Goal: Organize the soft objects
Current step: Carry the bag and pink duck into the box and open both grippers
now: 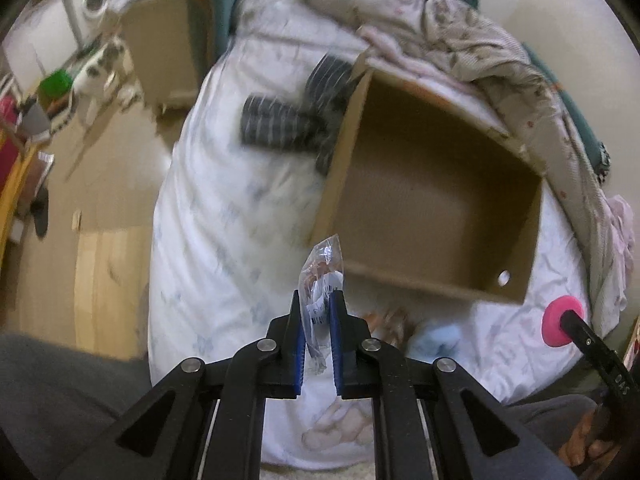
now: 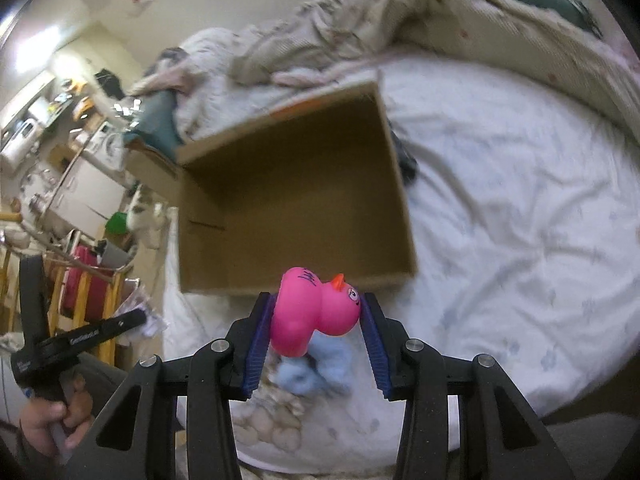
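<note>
Left gripper (image 1: pixel 320 300) clenched on a clear plastic packet (image 1: pixel 322 276), held at lower centre of its frame, packet tip reaching up toward the near edge of the cardboard box (image 1: pixel 432 184). Right gripper (image 2: pixel 316 312) grasping a pink rubber duck (image 2: pixel 312 312), pads pressing body and head, just below the box (image 2: pixel 296 200) front wall at lower centre. Box interior apparently empty, lying on the white bedsheet (image 1: pixel 224 216).

Risks, as judged: packet thin and slick, pinched by a narrow strip only, liable to slide out on any jerk. Duck rounded and springy, liable to squirt from the pads if squeezed off-centre. Both loads near the same box opening; collision of the two tools possible if released together.

Left view alone: dark striped garment (image 1: pixel 288 120) at upper centre, beside the box's left wall. Right view alone: the person's hand (image 2: pixel 48 416) on the other tool at lower left. Light blue soft item (image 2: pixel 316 368) visible under the duck, on the sheet.
</note>
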`<control>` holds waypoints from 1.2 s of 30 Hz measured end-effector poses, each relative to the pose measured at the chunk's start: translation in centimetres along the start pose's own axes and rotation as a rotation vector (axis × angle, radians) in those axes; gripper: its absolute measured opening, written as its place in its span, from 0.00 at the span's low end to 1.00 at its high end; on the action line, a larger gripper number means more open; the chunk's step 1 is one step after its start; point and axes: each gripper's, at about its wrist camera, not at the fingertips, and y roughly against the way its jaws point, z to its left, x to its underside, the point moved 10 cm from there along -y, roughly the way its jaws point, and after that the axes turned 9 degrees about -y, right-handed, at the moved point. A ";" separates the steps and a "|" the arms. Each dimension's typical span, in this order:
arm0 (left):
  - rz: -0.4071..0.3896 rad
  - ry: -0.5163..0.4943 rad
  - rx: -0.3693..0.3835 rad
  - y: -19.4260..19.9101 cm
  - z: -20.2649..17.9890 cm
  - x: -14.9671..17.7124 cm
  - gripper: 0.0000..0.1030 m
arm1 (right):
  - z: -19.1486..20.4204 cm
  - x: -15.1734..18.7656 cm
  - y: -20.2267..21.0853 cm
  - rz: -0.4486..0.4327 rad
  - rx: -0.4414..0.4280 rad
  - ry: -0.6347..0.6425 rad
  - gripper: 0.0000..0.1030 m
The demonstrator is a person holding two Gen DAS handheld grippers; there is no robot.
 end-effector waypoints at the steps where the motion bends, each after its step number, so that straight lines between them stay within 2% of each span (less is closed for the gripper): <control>1: -0.019 -0.015 -0.001 0.4 -0.4 -0.8 0.09 | 0.6 -0.6 0.3 -0.012 -0.010 0.013 0.45; 4: -0.064 -0.069 0.007 1.2 -2.1 -3.3 0.08 | 2.5 -2.5 0.6 -0.043 -0.043 0.045 0.44; 8: -0.074 -0.113 0.069 0.8 -4.5 -5.9 0.07 | 3.8 -4.6 -0.2 -0.074 -0.062 0.072 0.44; 11: -0.069 -0.135 0.083 -0.4 -5.7 -7.3 0.06 | 3.3 -5.8 -2.1 -0.060 -0.085 0.038 0.44; 13: -0.045 -0.130 0.120 -1.8 -6.5 -7.9 0.06 | 2.8 -6.2 -3.5 -0.046 -0.087 0.020 0.44; 18: -0.013 -0.139 0.185 -5.9 -7.9 -7.9 0.06 | 1.7 -6.0 -7.0 0.012 -0.088 -0.012 0.44; 22: 0.034 -0.151 0.131 -8.9 -7.6 -6.8 0.06 | 0.8 -5.0 -9.1 0.057 -0.065 -0.026 0.45; 26: 0.035 -0.182 0.096 -10.8 -7.6 -6.2 0.06 | 0.1 -4.0 -10.7 0.098 -0.005 -0.013 0.45; 29: 0.017 -0.216 0.062 -11.3 -7.5 -5.9 0.06 | 0.0 -3.4 -12.0 0.135 0.019 -0.003 0.45; 36: 0.026 -0.243 0.032 -12.0 -7.3 -5.5 0.06 | 0.0 -2.3 -13.9 0.176 0.054 0.030 0.45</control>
